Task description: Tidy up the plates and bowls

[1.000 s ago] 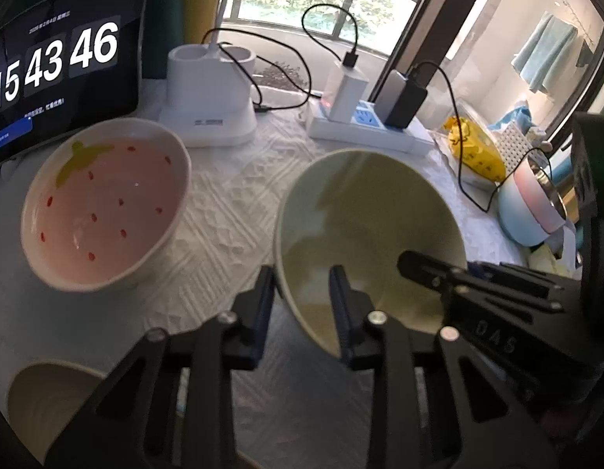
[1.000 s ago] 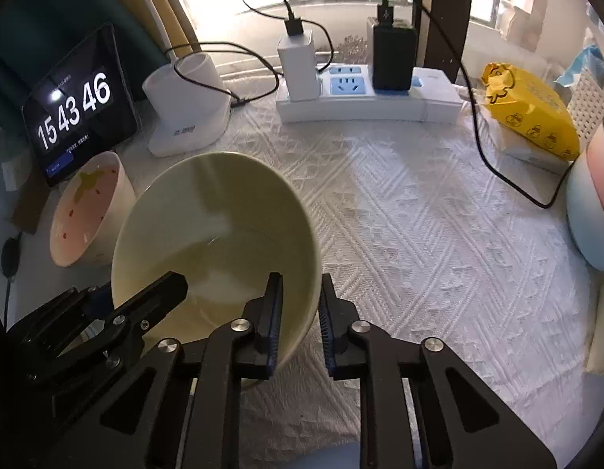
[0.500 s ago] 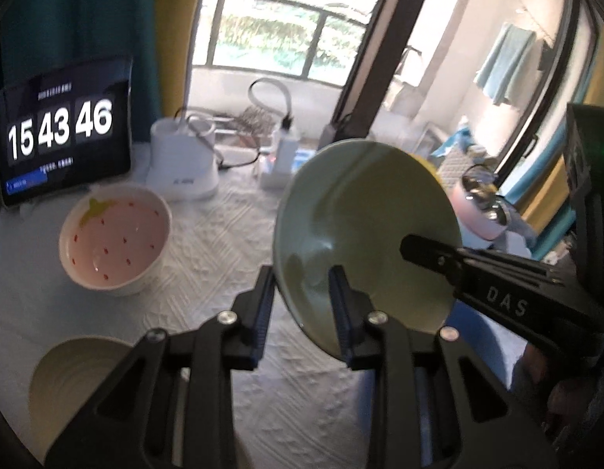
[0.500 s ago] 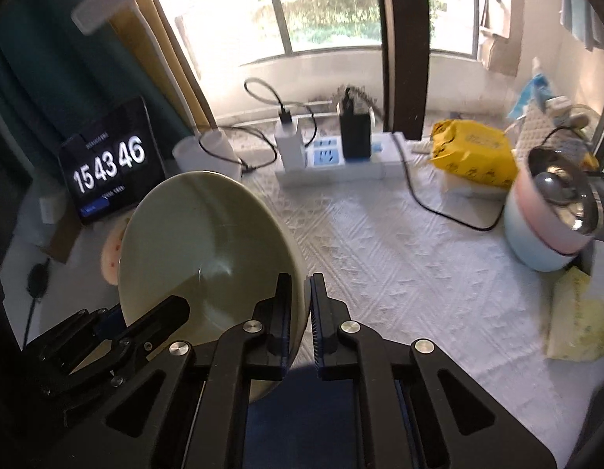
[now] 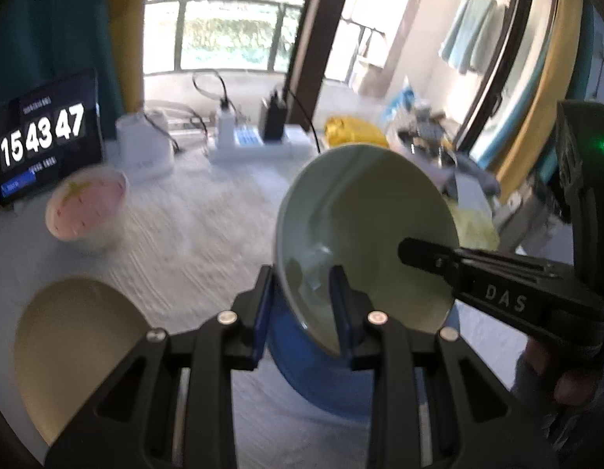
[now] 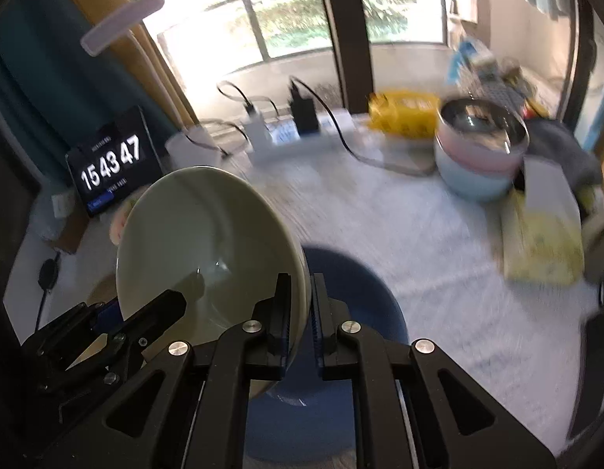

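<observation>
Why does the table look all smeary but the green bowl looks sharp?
In the left wrist view the tablecloth and pink bowl streak with motion blur, while the green bowl stays crisp between the left gripper fingers. In the right wrist view the tablecloth is also smeared, the window glares white, and the bowl in the right gripper stays sharp.

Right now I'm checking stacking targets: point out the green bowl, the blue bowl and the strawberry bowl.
green bowl (image 6: 200, 234), right wrist view, inner wall.
blue bowl (image 6: 352, 285), right wrist view, inside past the green rim.
strawberry bowl (image 5: 89, 205), left wrist view, pink inside.
</observation>
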Available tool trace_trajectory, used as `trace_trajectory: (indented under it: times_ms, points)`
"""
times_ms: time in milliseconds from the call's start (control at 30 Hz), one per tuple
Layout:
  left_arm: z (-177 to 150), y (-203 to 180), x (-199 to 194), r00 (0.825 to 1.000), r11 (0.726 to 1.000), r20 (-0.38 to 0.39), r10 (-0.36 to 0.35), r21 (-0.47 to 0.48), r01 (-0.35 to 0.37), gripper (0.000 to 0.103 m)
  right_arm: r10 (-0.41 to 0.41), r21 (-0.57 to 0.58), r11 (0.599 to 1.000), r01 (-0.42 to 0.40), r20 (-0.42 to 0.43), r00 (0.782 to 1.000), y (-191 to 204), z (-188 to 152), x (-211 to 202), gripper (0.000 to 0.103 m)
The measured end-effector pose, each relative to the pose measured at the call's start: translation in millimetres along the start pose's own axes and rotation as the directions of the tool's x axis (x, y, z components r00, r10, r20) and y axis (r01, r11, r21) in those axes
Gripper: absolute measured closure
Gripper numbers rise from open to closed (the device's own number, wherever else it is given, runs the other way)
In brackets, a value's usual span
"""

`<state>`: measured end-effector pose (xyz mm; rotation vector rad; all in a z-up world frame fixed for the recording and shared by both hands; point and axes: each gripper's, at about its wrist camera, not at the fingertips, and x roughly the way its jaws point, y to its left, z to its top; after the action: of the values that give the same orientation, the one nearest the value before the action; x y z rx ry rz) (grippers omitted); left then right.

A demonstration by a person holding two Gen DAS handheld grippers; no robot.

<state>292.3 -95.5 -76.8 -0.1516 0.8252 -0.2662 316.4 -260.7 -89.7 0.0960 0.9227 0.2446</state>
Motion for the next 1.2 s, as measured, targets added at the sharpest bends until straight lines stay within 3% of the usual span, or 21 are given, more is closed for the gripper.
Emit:
trace_trajectory:
  times_ms: [133,333,600,633,700,767,1200]
  points:
    - [-20.1,-6.7,18.7,0.997,1.000,-0.072,-0.007,0.003,0.007,0.074,-0.011,0.051,0.999,0.014,-0.066,0.998,-19.8,-26.4,14.4,0.092]
    - [-25.6,-20.1,20.2,0.998,0.999,-0.062,0.023,0.037,-0.020,0.073,-0.014,0.077,0.997,0.020,-0.081,0.997,-29.5,-40.8,16.3,0.092]
    - [-23.0,-9.0,15.9,0.997,0.999,-0.071,0.035,0.033,-0.033,0.072,-0.033,0.048,0.998,0.036,-0.072,0.997,-21.8,-40.3,12.8,0.092]
    - [-21.9,-6.4,13.7,0.997,0.999,-0.062,0.035,0.028,-0.034,0.070,-0.041,0.038,0.998,0.044,-0.061,0.997,-19.1,-39.5,10.4,0.091]
    - [-19.2,-3.9,10.2,0.998,0.999,-0.045,0.034,0.031,-0.033,0.069,-0.051,0.029,0.998,0.052,-0.034,0.998,-16.9,-35.2,3.3,0.071]
    - [-15.0,-3.3,6.1,0.999,0.999,-0.033,0.030,0.037,-0.028,0.069,-0.053,0.032,0.998,0.053,-0.006,0.999,-15.7,-28.5,-6.2,0.063]
    - [5.7,22.8,-31.3,0.998,0.999,0.057,0.027,0.024,-0.028,0.069,-0.092,-0.020,0.995,0.093,0.063,0.994,13.0,-10.3,-27.2,0.063]
